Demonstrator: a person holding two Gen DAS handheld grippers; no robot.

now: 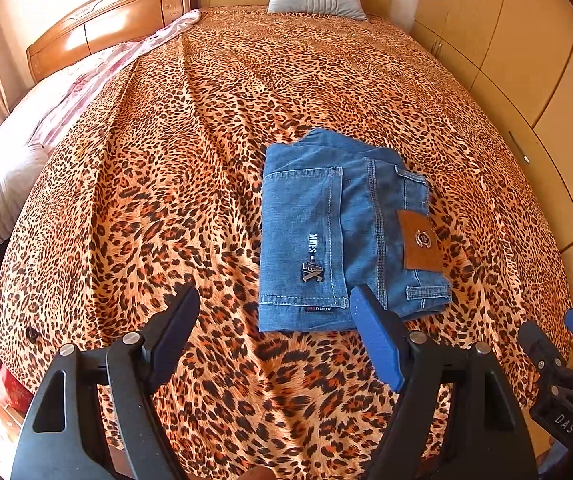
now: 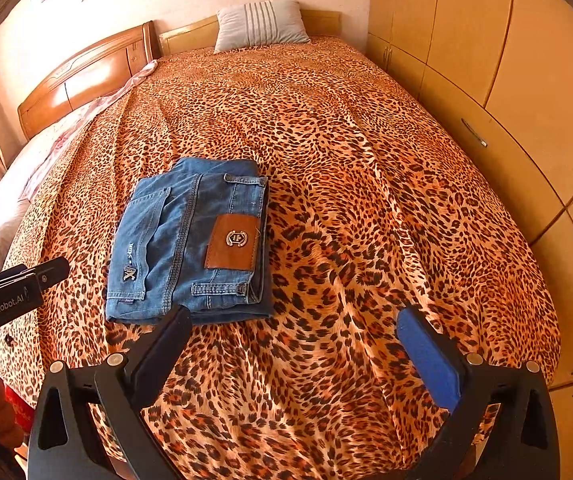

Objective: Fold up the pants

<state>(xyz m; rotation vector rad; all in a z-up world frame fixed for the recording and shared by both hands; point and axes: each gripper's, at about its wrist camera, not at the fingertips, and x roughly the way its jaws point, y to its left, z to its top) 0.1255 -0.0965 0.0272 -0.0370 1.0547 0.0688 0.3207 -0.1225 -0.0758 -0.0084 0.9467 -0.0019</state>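
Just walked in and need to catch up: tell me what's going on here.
A person holds a tool in each hand over a bed with a leopard-print cover. A pair of blue jeans lies on it, already folded into a compact bundle. The left tool and right tool are both open, holding nothing, just short of the jeans. The folding looks done.

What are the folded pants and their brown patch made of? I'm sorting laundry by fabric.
The folded pants look like blue denim: woven texture, faded wash, pale contrast stitching. The brown patch looks like matte leather or faux leather, which one I cannot tell, with a shiny metal-looking emblem.
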